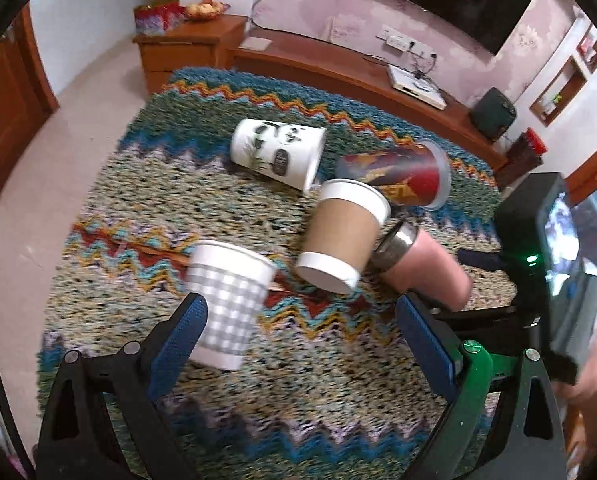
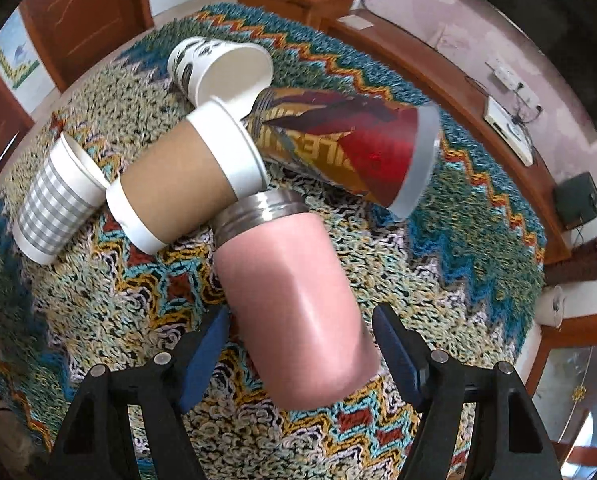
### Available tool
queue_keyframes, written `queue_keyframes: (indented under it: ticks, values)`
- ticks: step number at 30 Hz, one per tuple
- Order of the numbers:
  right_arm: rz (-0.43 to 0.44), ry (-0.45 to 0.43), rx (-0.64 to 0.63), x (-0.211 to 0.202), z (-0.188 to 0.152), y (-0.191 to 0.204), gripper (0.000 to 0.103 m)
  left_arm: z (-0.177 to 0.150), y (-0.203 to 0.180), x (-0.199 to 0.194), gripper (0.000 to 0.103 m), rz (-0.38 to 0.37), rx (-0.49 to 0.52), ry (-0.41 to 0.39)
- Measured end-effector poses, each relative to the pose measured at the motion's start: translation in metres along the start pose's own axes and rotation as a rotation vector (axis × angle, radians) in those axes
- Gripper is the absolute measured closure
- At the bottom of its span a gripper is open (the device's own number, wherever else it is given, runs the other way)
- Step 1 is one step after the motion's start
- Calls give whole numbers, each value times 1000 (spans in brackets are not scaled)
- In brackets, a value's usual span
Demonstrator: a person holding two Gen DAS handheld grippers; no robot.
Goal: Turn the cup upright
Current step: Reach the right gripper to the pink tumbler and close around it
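Five cups lie on their sides in a cluster near the middle of the zigzag rug (image 2: 478,248). The pink steel tumbler (image 2: 294,300) lies between the spread fingers of the right tool (image 2: 300,354), which is released, its pads apart from the tumbler's sides. The tumbler's metal rim touches the brown sleeved paper cup (image 2: 182,180). Beyond it lie the red and gold printed cup (image 2: 362,148), whose lettering is mirrored and unreadable, and the white cup with black drawings (image 1: 278,150). The grey checked cup (image 1: 226,304) is tilted beside the left pad of the left tool (image 1: 302,344), also released.
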State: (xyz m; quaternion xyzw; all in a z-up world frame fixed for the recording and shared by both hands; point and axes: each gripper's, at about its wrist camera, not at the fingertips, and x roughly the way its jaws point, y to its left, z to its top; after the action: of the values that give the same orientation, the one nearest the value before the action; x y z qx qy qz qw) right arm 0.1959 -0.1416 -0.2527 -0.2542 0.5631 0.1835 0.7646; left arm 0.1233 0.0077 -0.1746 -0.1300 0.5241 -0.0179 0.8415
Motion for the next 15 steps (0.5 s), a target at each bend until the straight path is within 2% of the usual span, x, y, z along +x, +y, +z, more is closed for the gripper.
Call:
queue_keyframes:
  ticks: [4,10,15]
  values:
    - [25,-14,-23,6,1,-1,30,0,-4,8,7,-14,8,10]
    - [46,13,-48,18,6,0,31,1,-2,19,7,-16,3,41]
    - [94,36,25,21,9,-12,33,1,-2,24,7,-27,2,63]
